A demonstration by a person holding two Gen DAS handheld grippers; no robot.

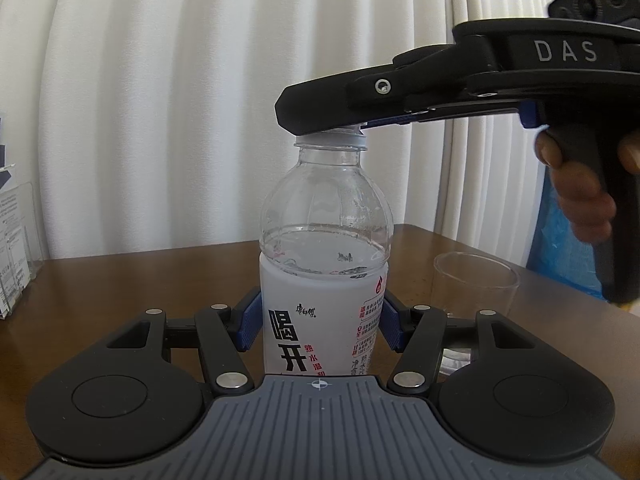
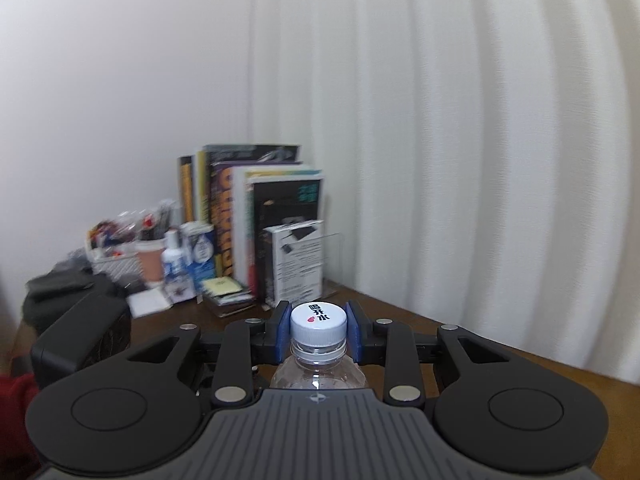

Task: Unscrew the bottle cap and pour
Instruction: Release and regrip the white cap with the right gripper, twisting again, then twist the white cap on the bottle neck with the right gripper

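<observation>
— Right, where does it stand on your side?

— I have the left gripper (image 1: pixel 322 326) pinching the bottle (image 1: pixel 324 280) around its white label, upright on the brown table (image 1: pixel 120 280). My right gripper (image 2: pixel 319 332) is pressed onto the white cap (image 2: pixel 319 322), one blue pad on either side of it.

— So the twist is the step in hand?

— I judge so. To do it well I would keep the lower grip firm so the body cannot spin, and keep the pads square on the ribbed side of the cap, not riding up over its top edge.

— How does the bottle look?

— Clear plastic, domed shoulder, water up to about the top of the label. The cap is white with dark printed characters and a red mark. It looks thin-walled, so too hard a squeeze could push water out once the cap is off.

— And the target?

— A clear cup (image 1: pixel 476 284) stands near the bottle, on the table behind my left gripper.
</observation>
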